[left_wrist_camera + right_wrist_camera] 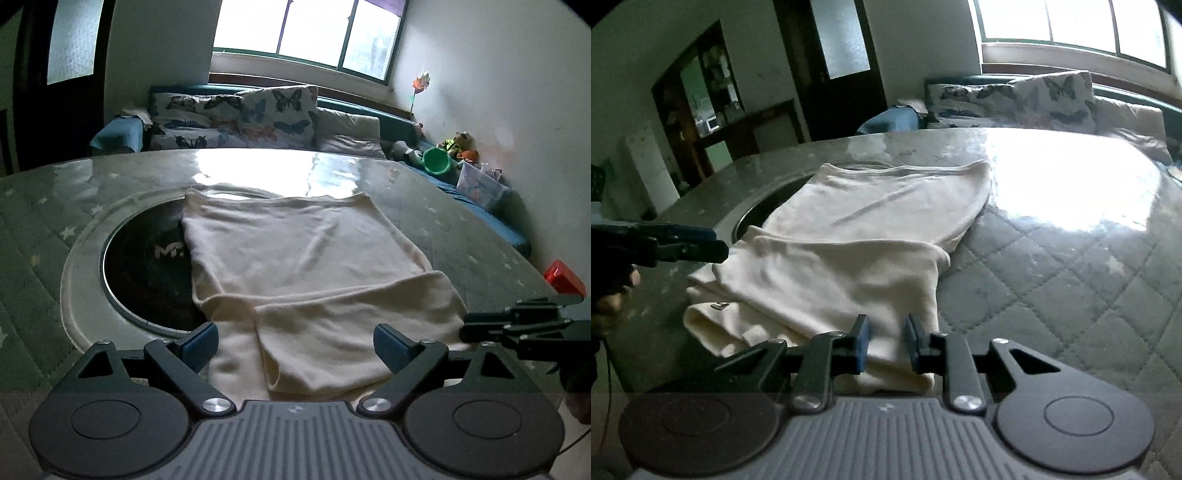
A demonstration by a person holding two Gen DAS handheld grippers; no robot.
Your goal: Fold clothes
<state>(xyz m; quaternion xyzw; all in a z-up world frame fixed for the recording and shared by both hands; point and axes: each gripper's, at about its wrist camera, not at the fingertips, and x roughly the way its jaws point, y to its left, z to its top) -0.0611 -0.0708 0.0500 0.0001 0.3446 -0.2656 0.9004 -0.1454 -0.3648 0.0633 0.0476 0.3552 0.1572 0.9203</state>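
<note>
A cream garment (303,240) lies on the quilted table cover (37,221), its near part folded over into a thicker layer. My left gripper (295,343) stands wide open just above the garment's near edge, nothing between its blue pads. In the left wrist view my right gripper (476,328) reaches in from the right at the fold's corner. In the right wrist view the right gripper (888,345) has its jaws a narrow gap apart over the garment (849,258); cloth shows in the gap, and the pads do not press on it. The left gripper (713,245) enters from the left.
A dark round inset (147,266) in the table lies partly under the garment. A sofa with butterfly cushions (240,114) runs under the window. A green bucket (437,160) and toys sit at the right; a red object (563,277) is off the table's right edge. A hand (613,291) holds the left gripper.
</note>
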